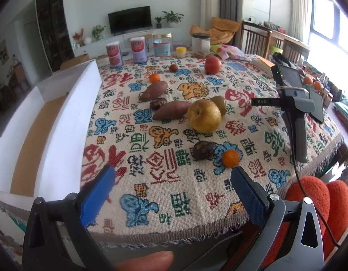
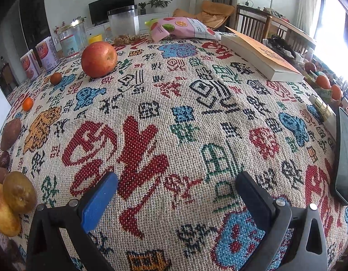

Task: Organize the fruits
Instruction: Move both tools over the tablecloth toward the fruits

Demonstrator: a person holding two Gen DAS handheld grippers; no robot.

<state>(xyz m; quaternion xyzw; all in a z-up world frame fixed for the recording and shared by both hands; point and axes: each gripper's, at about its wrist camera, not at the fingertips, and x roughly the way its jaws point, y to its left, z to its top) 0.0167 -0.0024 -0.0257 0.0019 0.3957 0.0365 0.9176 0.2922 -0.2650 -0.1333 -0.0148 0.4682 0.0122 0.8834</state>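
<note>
Both my grippers hang above the cloth [image 1: 151, 158] with nothing between their blue pads. My left gripper [image 1: 172, 177] is spread wide over the near edge of the table; just ahead of its right finger lie a small orange [image 1: 230, 158] and a dark brown fruit [image 1: 203, 150], touching each other. Beyond them sits a yellow pear [image 1: 204, 115] with a second pear [image 1: 219, 103] behind it, then two sweet potatoes [image 1: 171, 110], another dark fruit [image 1: 158, 103], a second orange [image 1: 154, 77] and, far back, a red apple [image 1: 212, 64]. A white box [image 1: 68, 113] stands along the table's left side. My right gripper [image 2: 176, 181] is also wide apart, over bare cloth, with the apple [image 2: 99, 59] well ahead on the left and a book [image 2: 259, 54] ahead on the right.
</note>
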